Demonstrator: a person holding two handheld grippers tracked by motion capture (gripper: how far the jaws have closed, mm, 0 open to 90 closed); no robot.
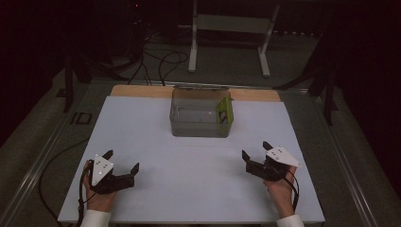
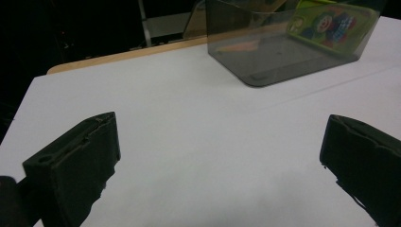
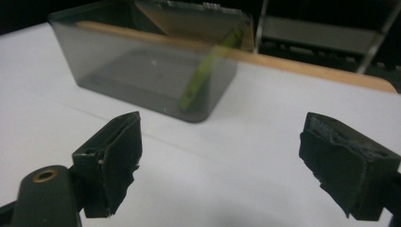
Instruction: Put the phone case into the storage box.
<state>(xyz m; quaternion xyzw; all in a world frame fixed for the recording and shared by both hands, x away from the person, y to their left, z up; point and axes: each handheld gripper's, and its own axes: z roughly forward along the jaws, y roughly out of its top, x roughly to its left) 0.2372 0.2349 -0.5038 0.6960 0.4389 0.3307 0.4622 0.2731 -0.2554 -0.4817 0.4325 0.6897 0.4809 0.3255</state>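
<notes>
A clear smoky plastic box point(image 1: 201, 116) stands at the far middle of the white table point(image 1: 189, 189). Inside it a green packet point(image 1: 225, 112) leans upright against the right wall; the packet point(image 2: 326, 22) carries a cartoon clown print, and in the right gripper view the packet point(image 3: 198, 80) is seen edge-on. My left gripper point(image 1: 122, 161) rests near the front left, open, nothing between its jaws. My right gripper point(image 1: 256, 151) sits near the front right, open and empty, pointing toward the box point(image 3: 146, 56). The box point(image 2: 283, 42) lies well ahead of both grippers.
A wooden strip point(image 1: 142, 91) edges the table's far side. Beyond it stands a white metal frame point(image 1: 229, 33) on the floor, with cables point(image 1: 161, 61) trailing in the dark. A person's hands and white sleeves hold both grippers.
</notes>
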